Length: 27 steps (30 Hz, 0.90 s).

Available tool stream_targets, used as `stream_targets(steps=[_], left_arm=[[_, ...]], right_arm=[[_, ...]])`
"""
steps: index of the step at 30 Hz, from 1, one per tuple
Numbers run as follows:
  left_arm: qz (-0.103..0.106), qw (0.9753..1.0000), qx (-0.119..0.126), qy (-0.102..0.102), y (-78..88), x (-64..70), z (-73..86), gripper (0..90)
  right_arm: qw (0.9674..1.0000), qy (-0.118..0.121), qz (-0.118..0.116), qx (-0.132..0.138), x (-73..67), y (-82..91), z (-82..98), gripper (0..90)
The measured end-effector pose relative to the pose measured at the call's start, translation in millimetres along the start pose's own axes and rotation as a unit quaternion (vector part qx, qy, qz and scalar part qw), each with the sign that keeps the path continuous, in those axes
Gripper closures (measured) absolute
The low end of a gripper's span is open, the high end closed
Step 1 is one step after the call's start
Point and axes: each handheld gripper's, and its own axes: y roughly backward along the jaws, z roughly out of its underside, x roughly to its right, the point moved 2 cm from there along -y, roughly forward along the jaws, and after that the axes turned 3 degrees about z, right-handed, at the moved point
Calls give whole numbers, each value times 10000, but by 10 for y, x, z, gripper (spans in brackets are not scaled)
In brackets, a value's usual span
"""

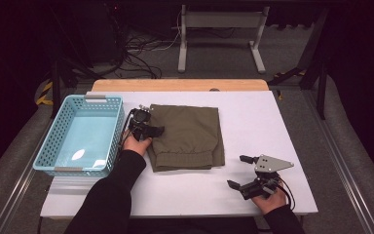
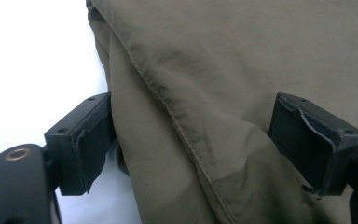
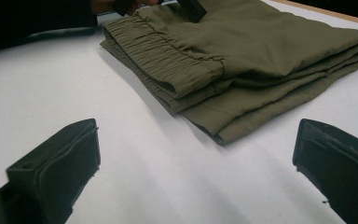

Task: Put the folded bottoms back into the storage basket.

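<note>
Folded olive trousers [image 1: 187, 136] lie flat on the white table top [image 1: 263, 117], elastic waistband toward the near side. My left gripper [image 1: 148, 129] sits at their left edge. In the left gripper view its jaws straddle the cloth's folded edge [image 2: 223, 70]; the left pad [image 2: 91, 140] touches the fold, the right pad [image 2: 307, 140] rests over the fabric, and the left gripper [image 2: 191, 140] stands wide. My right gripper [image 1: 238, 171] rests open near the table's front right, with only bare table between its jaws [image 3: 196, 163], which point at the trousers [image 3: 242, 51].
A light blue plastic basket [image 1: 53, 141] stands at the table's left, just beside my left hand. A wooden strip [image 1: 180, 85] runs along the table's far edge. Beyond it are a white table frame [image 1: 221, 29] and floor cables.
</note>
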Motion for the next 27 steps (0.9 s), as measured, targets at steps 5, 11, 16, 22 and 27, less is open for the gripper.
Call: stream_targets(steps=[5, 11, 16, 22, 27], left_arm=[[-158, 9998, -73, -81, -5, 58, 2, 187], [-197, 9997, -66, -125, -8, 71, 5, 202], [-139, 9998, -66, -131, 3, 101, 4, 259], [-64, 9999, -74, -126, 20, 199, -4, 473], [86, 9999, -89, -98, 24, 241, -8, 619]], right_arm=[[10000, 7, 2, -9, -3, -4, 0, 12], [10000, 16, 34, -27, -4, -4, 1, 14], [10000, 8, 37, -23, -2, -5, 1, 14], [10000, 11, 55, -30, -3, -11, 0, 14], [10000, -2, 54, -27, 1, -8, -1, 15]])
